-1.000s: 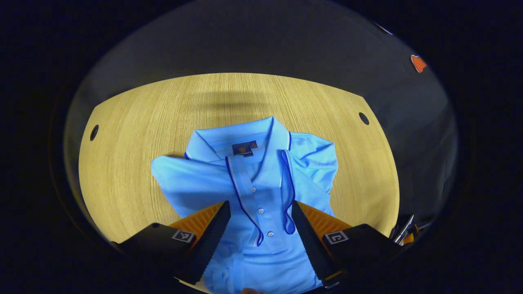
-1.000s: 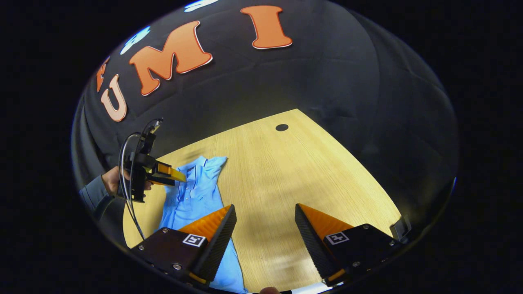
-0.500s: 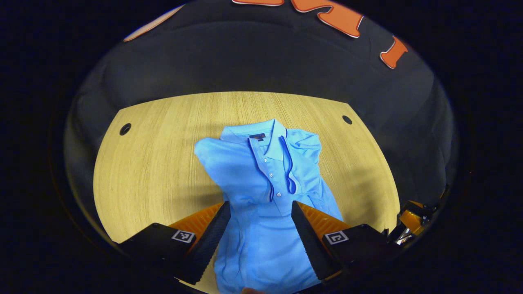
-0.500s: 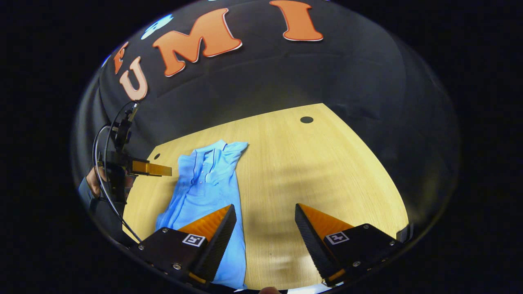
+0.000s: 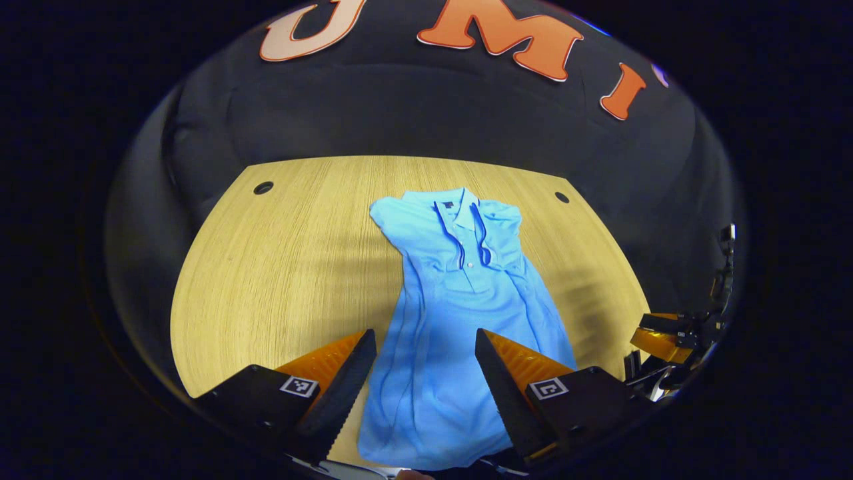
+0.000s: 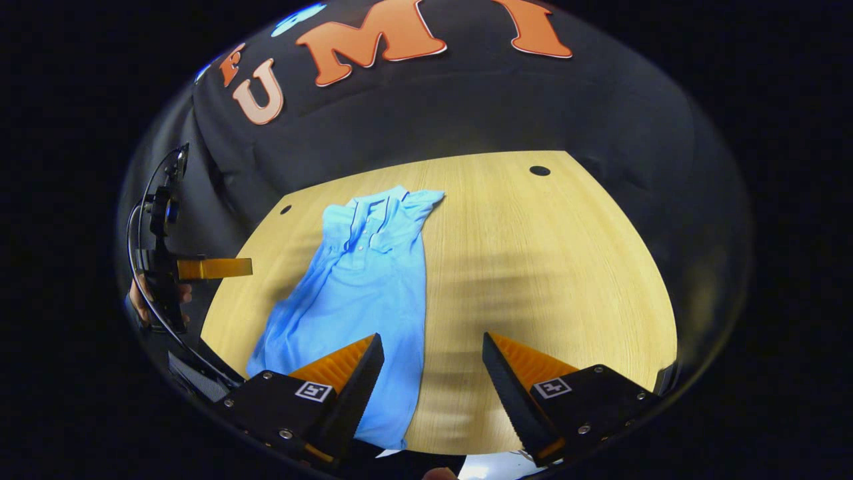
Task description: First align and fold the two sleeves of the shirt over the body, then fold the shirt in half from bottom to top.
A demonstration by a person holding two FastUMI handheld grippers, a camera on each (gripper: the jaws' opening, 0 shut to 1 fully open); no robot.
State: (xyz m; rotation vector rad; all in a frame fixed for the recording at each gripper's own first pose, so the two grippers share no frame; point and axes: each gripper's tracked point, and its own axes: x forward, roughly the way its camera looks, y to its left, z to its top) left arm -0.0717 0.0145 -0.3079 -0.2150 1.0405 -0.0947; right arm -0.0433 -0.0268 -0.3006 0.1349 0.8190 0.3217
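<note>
Shirt (image 5: 460,313) seen in the left gripper view: one, flat on the table (image 5: 280,267), sleeves already folded in, bottom-to-top fold judged left; left gripper (image 5: 425,393) spread wide above its hem, holding nothing. Same single shirt in the right gripper view, left of the right gripper (image 6: 432,393), also spread and empty; two grippers counted.

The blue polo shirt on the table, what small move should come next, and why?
Probably lower both open grippers to the hem of the blue polo shirt. Its sleeves look already folded in, the body lies long and narrow on the wooden table, and the left gripper and right gripper hold nothing.
</note>
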